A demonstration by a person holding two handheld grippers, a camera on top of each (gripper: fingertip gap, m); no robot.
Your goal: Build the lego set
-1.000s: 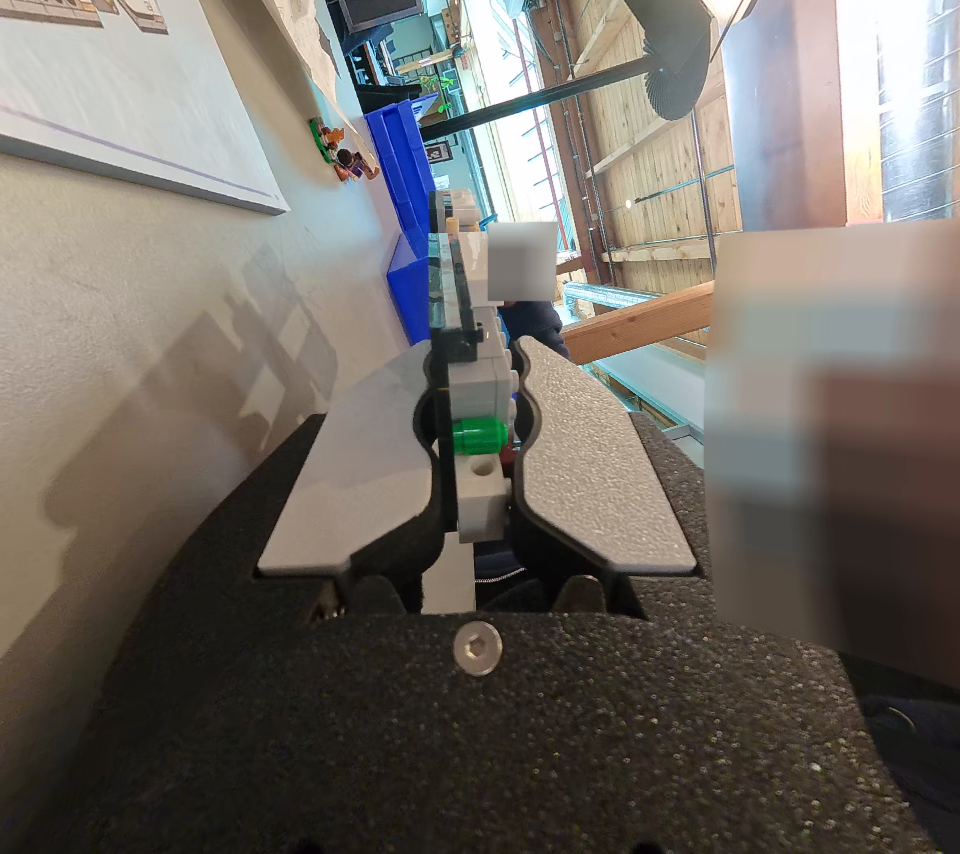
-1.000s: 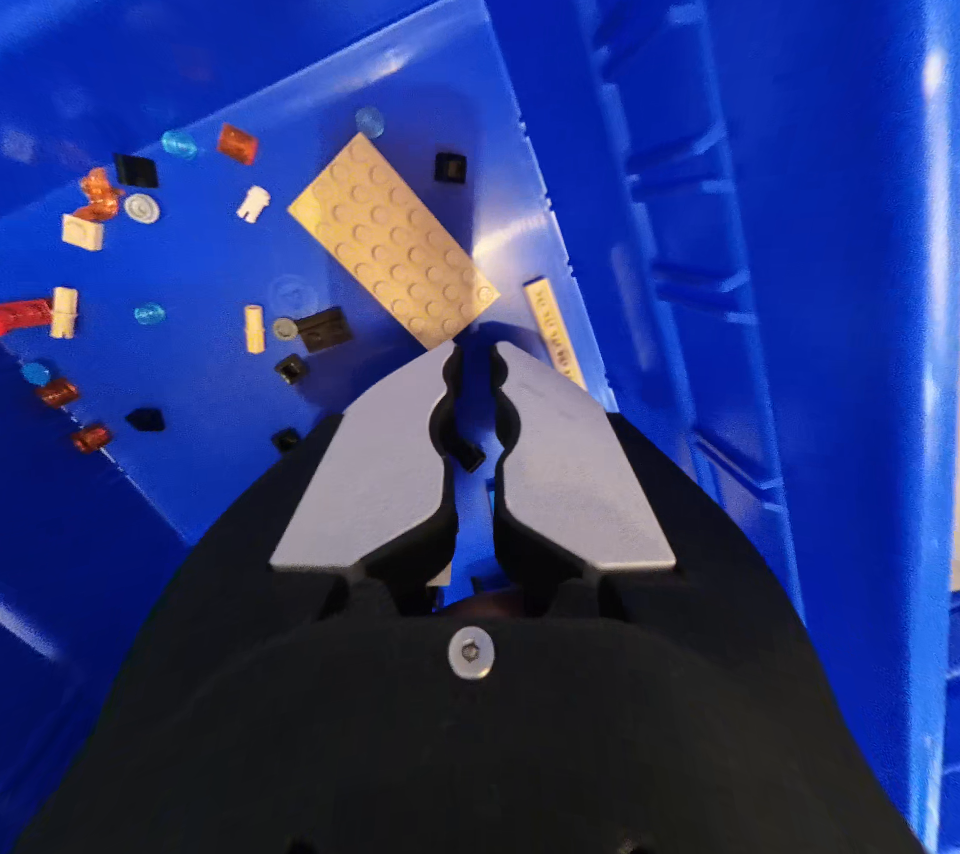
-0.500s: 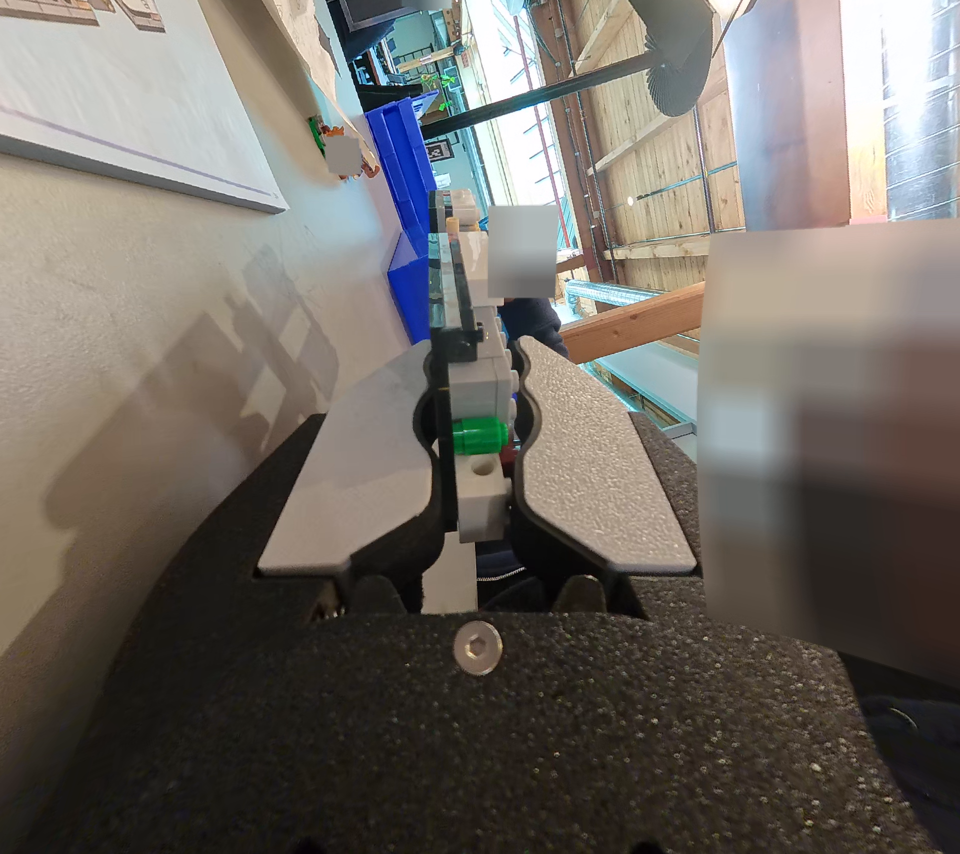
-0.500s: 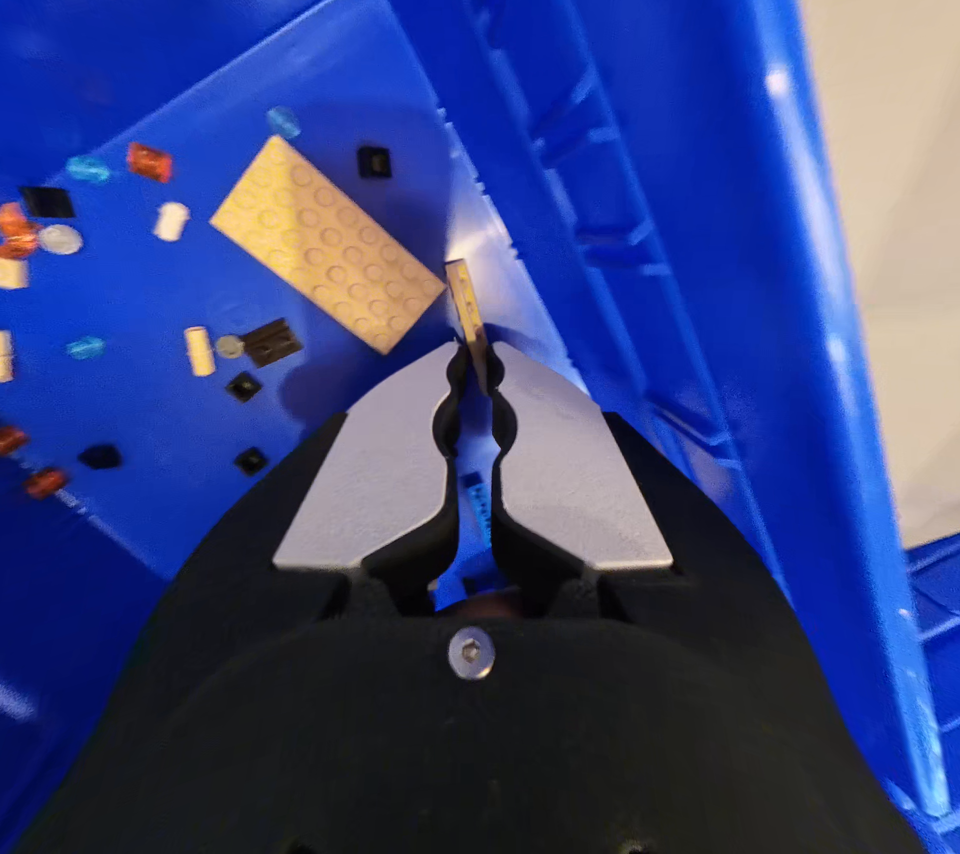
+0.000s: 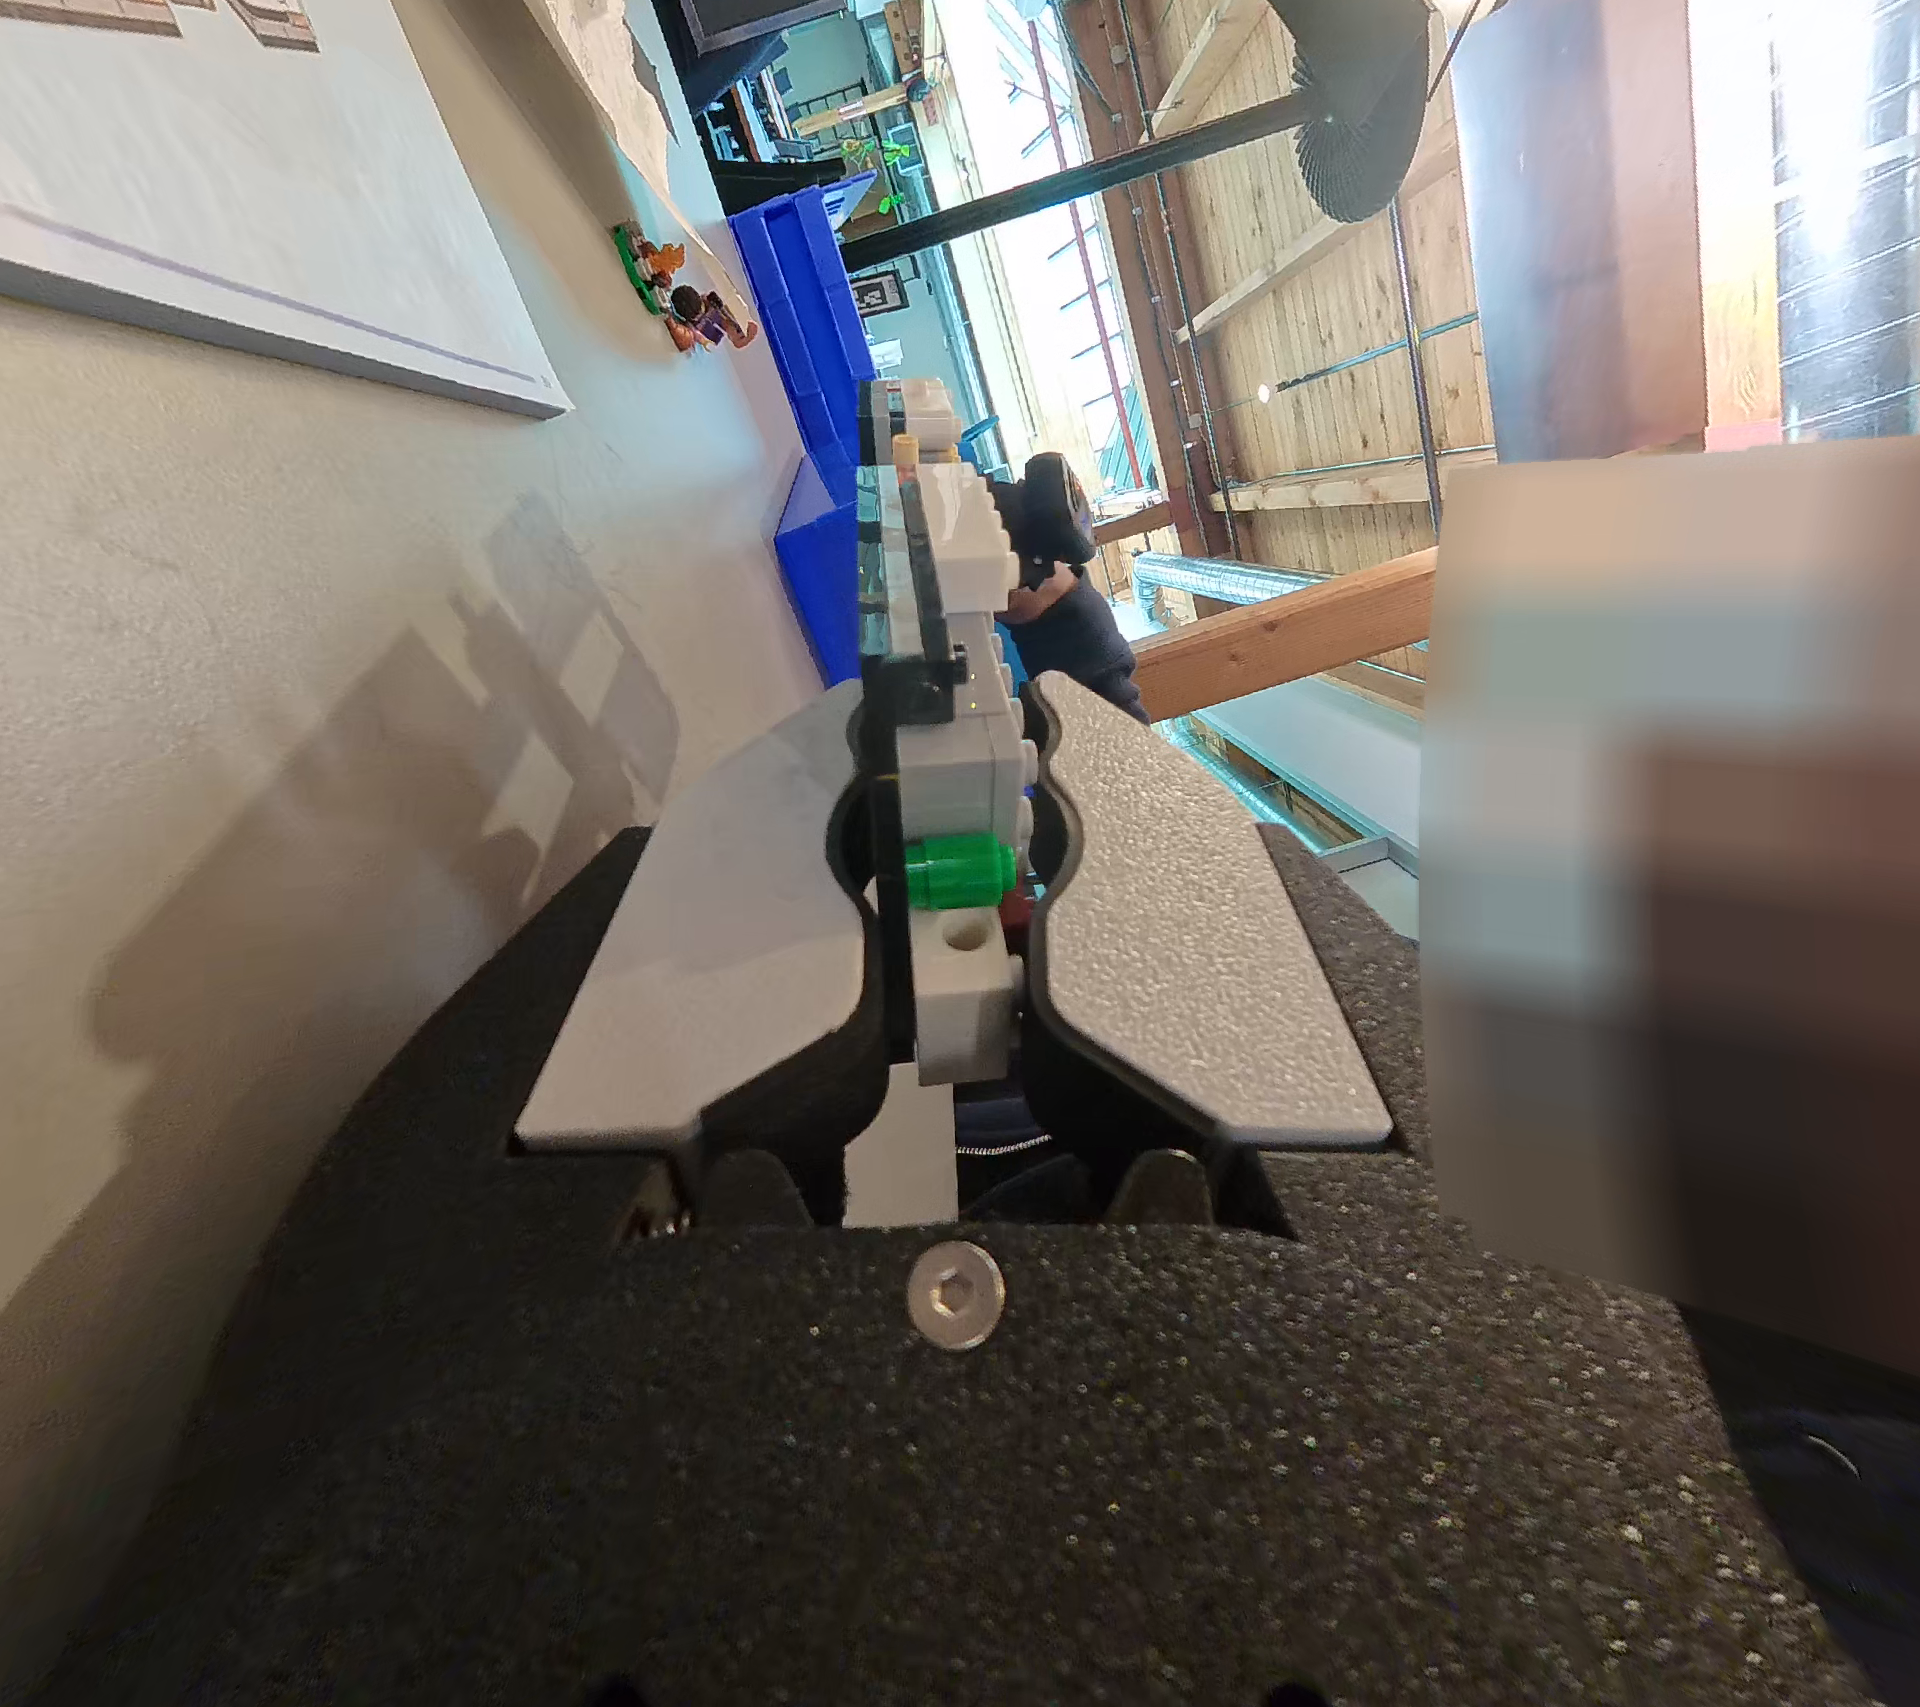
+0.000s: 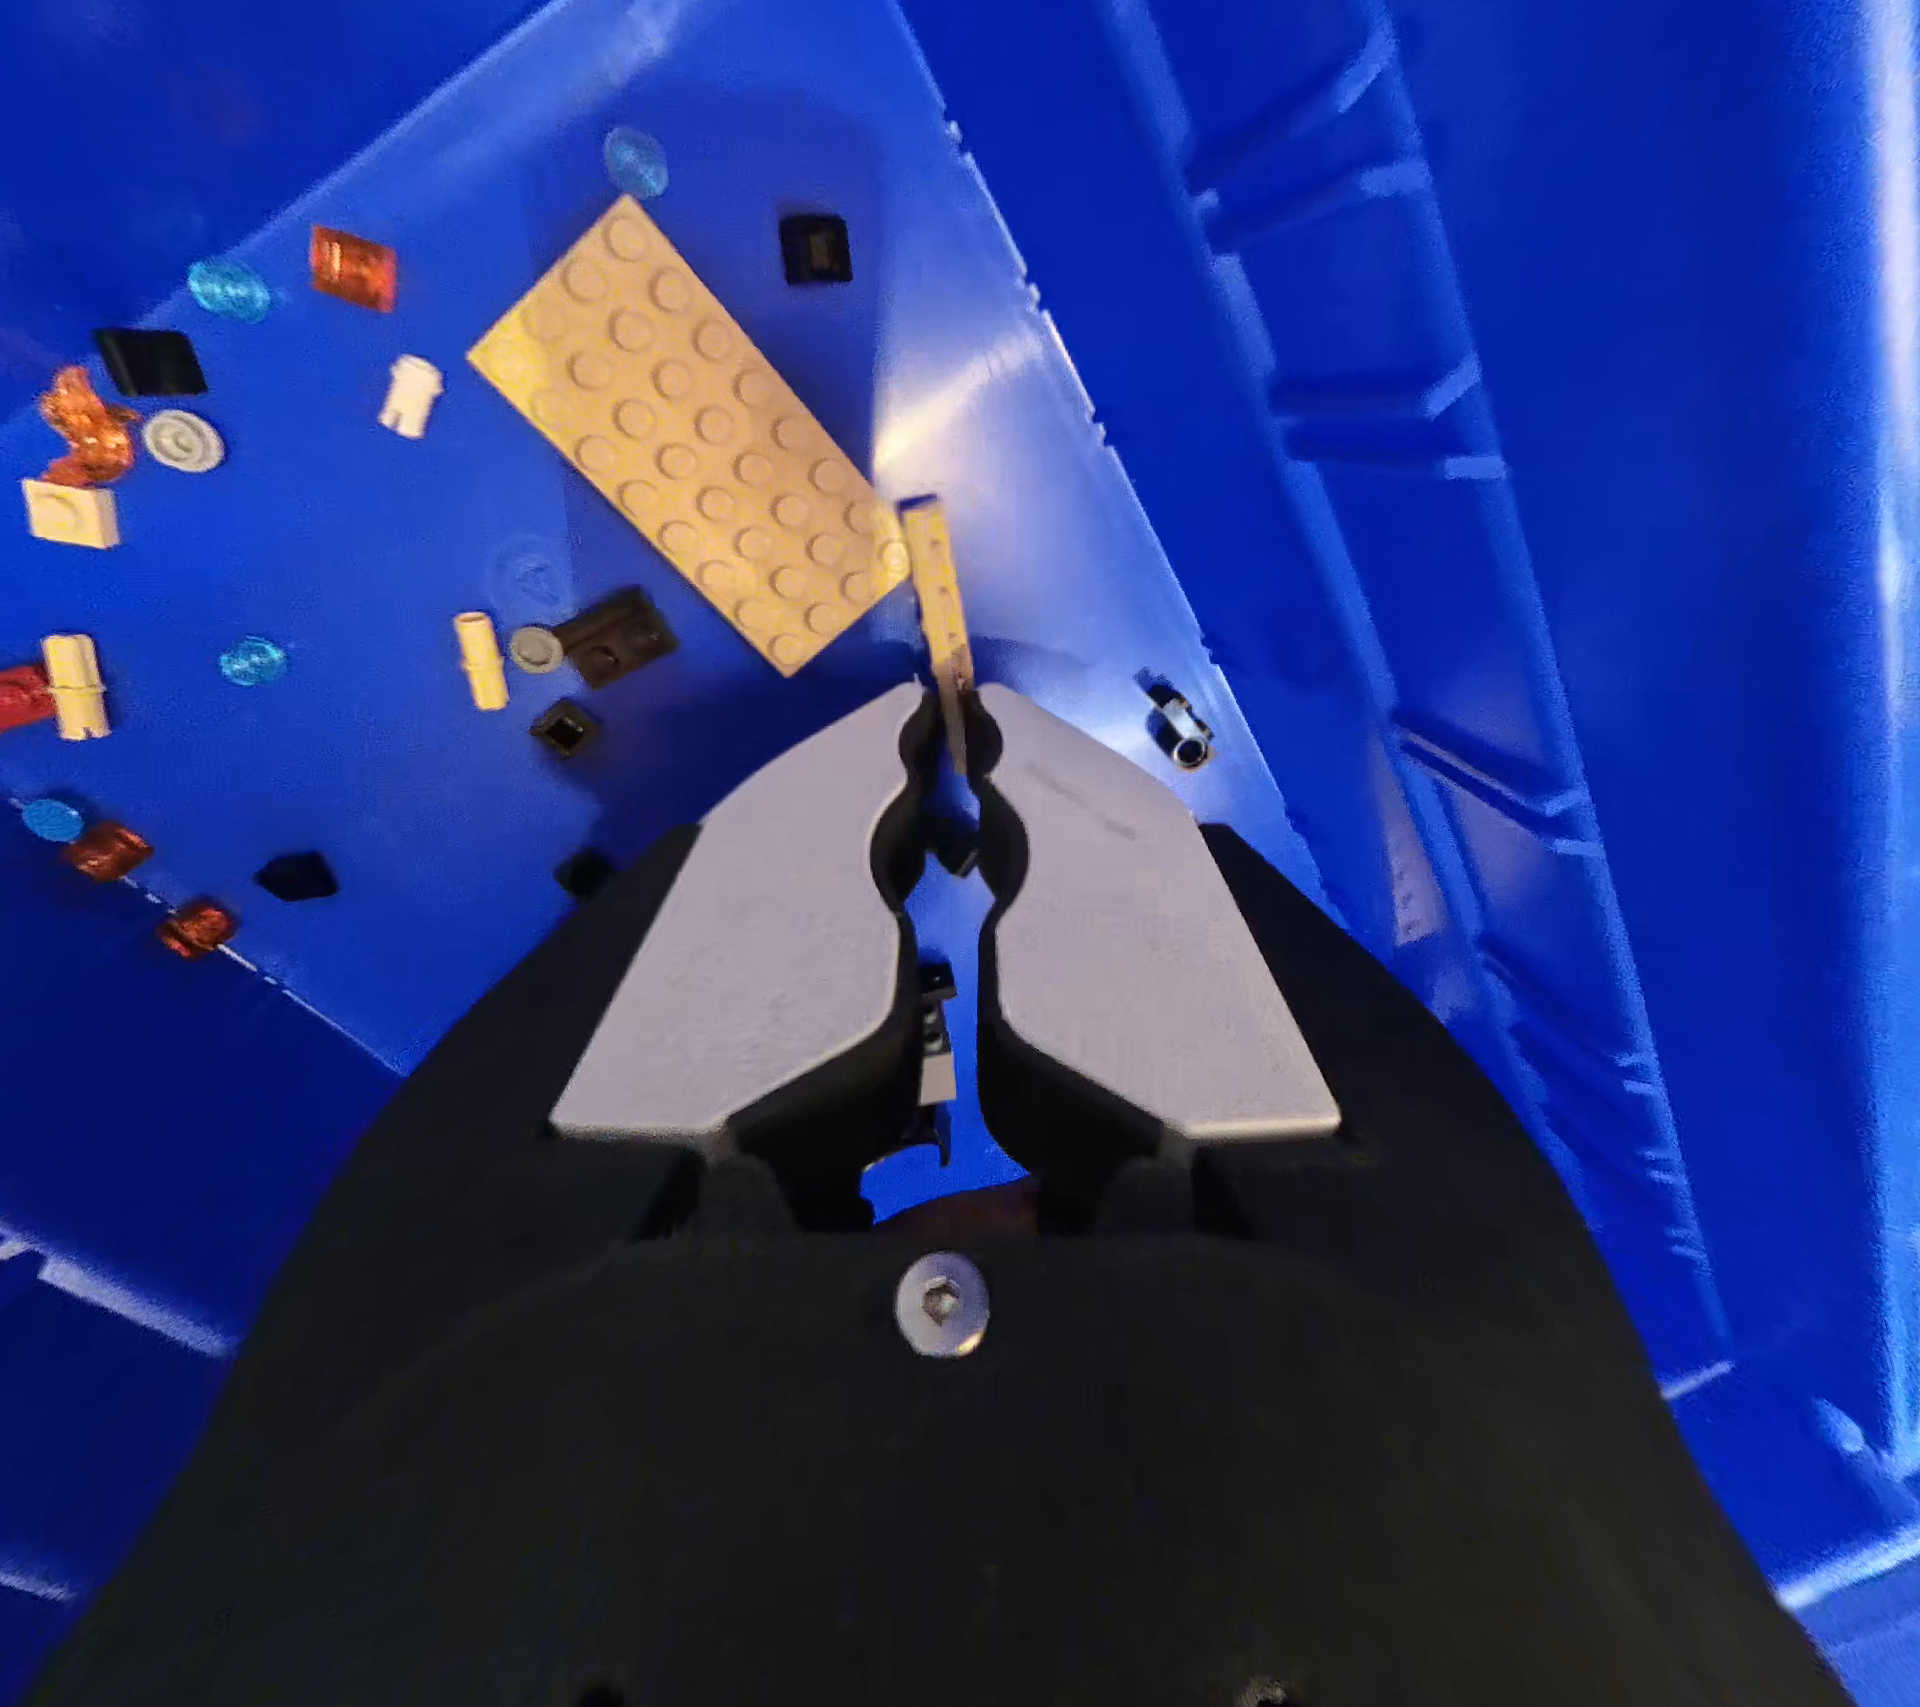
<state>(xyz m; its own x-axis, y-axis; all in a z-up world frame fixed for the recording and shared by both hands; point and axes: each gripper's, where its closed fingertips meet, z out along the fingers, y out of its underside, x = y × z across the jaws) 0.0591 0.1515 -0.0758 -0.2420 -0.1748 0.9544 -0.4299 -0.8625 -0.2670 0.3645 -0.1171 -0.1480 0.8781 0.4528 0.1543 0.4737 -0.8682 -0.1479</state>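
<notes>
- Light grey, white and black stacked plastic brick assembly (image 5: 951, 618), with one bright green round stud piece (image 5: 956, 871) at its side.
- Pale grey textured finger plates (image 5: 1174, 919) on a speckled black foam gripper body (image 5: 935, 1449).
- Bright blue plastic storage bins (image 5: 810, 348) against an off-white tabletop (image 5: 260, 670).
- Tan studded rectangular plastic plate (image 6: 686, 431), lying on the glossy blue bin floor (image 6: 343, 577).
- Thin tan plastic strip (image 6: 940, 608), same tan shade, darker toward the fingertips.
- Small loose pieces: translucent orange (image 6: 353, 267), translucent light blue (image 6: 636, 159), black (image 6: 816, 247), cream (image 6: 71, 511).
</notes>
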